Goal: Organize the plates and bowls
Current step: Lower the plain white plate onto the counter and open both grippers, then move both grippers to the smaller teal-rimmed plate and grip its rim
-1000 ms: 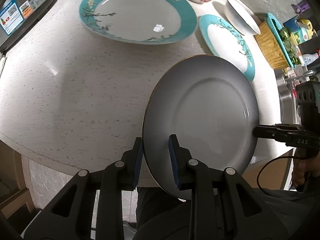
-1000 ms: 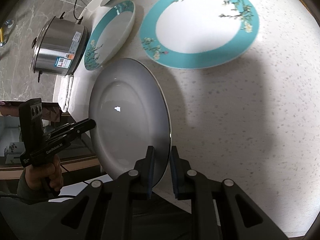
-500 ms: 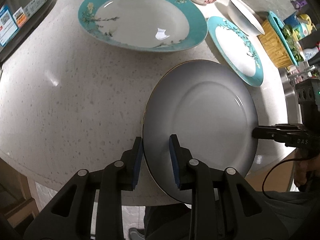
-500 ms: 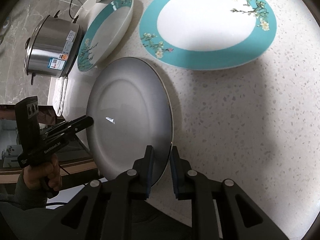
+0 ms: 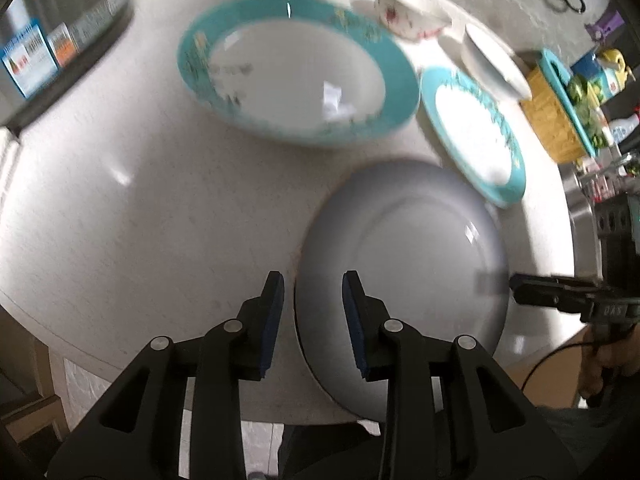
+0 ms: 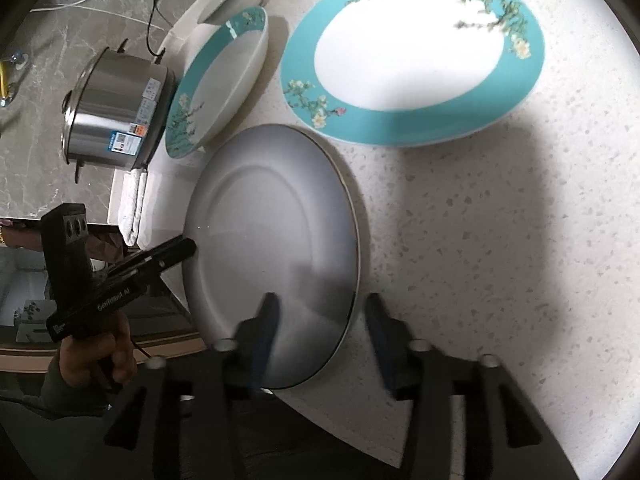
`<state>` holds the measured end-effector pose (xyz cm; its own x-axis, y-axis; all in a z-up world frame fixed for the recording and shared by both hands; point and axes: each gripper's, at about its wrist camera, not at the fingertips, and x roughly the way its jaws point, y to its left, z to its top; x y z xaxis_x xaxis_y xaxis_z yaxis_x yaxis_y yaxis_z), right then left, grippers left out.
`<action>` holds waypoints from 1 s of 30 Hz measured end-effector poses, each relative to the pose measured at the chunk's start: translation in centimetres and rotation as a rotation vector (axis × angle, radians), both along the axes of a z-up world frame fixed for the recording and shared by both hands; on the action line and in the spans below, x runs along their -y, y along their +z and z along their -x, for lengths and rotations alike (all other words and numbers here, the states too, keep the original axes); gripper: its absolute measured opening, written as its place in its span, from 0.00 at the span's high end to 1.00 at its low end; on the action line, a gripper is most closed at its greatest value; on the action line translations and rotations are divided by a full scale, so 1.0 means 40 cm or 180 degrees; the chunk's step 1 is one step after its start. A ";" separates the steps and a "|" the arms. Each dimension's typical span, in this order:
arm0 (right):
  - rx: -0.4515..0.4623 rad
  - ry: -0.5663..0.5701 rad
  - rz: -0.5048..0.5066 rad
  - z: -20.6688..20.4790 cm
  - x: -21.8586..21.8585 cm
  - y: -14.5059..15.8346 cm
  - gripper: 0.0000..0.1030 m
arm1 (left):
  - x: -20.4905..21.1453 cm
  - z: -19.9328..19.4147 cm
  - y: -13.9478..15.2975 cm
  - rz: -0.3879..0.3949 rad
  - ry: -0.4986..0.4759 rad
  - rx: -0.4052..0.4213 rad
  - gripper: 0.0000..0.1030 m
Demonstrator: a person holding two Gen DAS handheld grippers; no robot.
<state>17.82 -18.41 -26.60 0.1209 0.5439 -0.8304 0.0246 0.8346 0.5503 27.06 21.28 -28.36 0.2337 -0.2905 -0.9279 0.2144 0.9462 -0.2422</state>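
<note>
plate on counter edge

A shiny metal pot with paper stickers on its side stands on the grey floor at the left of the right wrist view. A folded white cloth lies just below it, at the edge of the speckled white table. A black cord runs across the floor at the upper left. In the left wrist view, a yellow basket holding green things sits at the right edge, with small bottles beside it.
</note>
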 end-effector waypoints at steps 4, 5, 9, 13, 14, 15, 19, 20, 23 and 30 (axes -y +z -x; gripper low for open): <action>0.0146 -0.0328 0.0022 0.002 0.081 0.046 0.43 | 0.042 -0.042 0.086 0.0127 -0.0099 0.0202 0.51; 0.0186 -0.0445 0.0005 0.002 0.107 0.057 0.43 | 0.064 -0.056 0.108 0.0194 -0.0150 0.0248 0.42; 0.0346 -0.0919 -0.0188 -0.011 0.241 0.087 0.36 | 0.202 -0.123 0.154 0.0408 -0.0421 0.0261 0.31; 0.0385 -0.1048 -0.0329 -0.071 0.330 0.058 0.35 | 0.336 -0.199 0.125 0.0324 -0.0461 0.0110 0.31; 0.0394 -0.1046 -0.0341 -0.092 0.346 0.048 0.35 | 0.363 -0.216 0.114 0.0324 -0.0465 0.0084 0.31; 0.0409 -0.1052 -0.0357 -0.103 0.357 0.042 0.35 | 0.385 -0.229 0.105 0.0279 -0.0493 0.0062 0.31; 0.0388 -0.1099 -0.0502 -0.147 0.389 0.000 0.35 | 0.448 -0.258 0.057 0.0066 -0.0537 -0.0077 0.31; 0.0367 -0.1095 -0.0522 -0.161 0.395 -0.009 0.35 | 0.454 -0.263 0.045 0.0049 -0.0515 -0.0115 0.31; 0.0375 -0.1042 -0.0675 -0.179 0.413 -0.025 0.38 | 0.464 -0.278 0.013 0.0053 -0.0427 -0.0207 0.31; 0.0362 -0.0844 -0.0817 -0.222 0.415 -0.031 0.38 | 0.457 -0.305 -0.045 -0.0038 -0.0257 -0.0381 0.31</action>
<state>26.71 -35.02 -27.86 0.3689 0.6698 -0.6444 0.1478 0.6422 0.7521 39.26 3.00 -30.17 0.0976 -0.2925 -0.9513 0.2602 0.9301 -0.2593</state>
